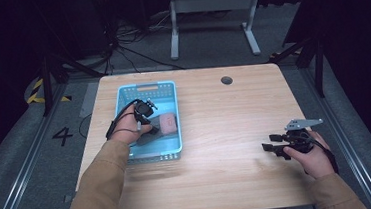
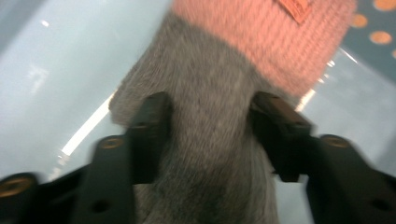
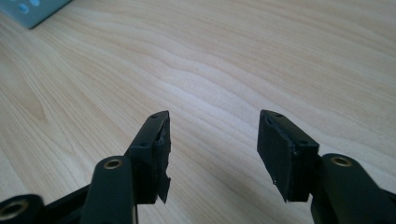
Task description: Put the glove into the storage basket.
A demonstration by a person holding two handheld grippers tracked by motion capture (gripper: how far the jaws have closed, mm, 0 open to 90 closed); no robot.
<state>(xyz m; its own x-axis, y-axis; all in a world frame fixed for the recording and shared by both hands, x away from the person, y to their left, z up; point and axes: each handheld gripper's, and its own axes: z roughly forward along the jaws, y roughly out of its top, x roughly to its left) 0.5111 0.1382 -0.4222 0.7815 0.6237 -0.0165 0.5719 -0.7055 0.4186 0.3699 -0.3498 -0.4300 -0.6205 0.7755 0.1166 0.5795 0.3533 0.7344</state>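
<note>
A grey knitted sock with a pink cuff lies inside the light blue basket at the table's left. My left gripper reaches down into the basket over it. In the left gripper view the grey part of the sock runs between the two black jaws, which stand wide on either side of it, and the pink cuff lies beyond. My left gripper is open around the fabric. My right gripper rests low over the bare wood at the right, open with nothing between its fingers.
The wooden table has a round cable hole near its far edge. A corner of the basket shows at the top left of the right gripper view. The basket floor is smooth around the sock. Beyond the table stands a white desk frame.
</note>
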